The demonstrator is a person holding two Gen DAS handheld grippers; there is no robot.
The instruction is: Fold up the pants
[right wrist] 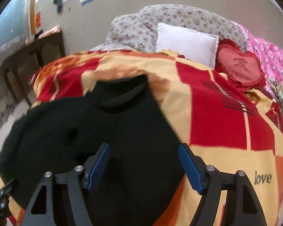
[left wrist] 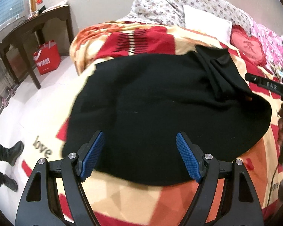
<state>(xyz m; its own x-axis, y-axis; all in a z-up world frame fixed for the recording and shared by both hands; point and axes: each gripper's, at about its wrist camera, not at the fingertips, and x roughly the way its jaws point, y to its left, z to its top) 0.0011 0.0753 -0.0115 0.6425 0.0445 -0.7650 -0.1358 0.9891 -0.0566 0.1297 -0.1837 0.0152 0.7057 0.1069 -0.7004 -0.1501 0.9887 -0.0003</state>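
Black pants (left wrist: 160,103) lie on a red-and-orange bedspread (right wrist: 226,124), both the left tool (left wrist: 140,155) and right tool (right wrist: 144,166) open above them, near a dark side table (left wrist: 34,30).

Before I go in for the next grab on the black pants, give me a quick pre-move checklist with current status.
1. Left gripper open, nothing between the pads: ok.
2. Right gripper open, nothing gripped: ok.
3. Black pants lying on the bedspread, within both views: ok.
4. Pants flat: not ok, folds bunched at the far right end in the left wrist view.
5. Pillows, white pillow included, apart from the pants: ok.
6. Which end is the waistband: cannot tell.
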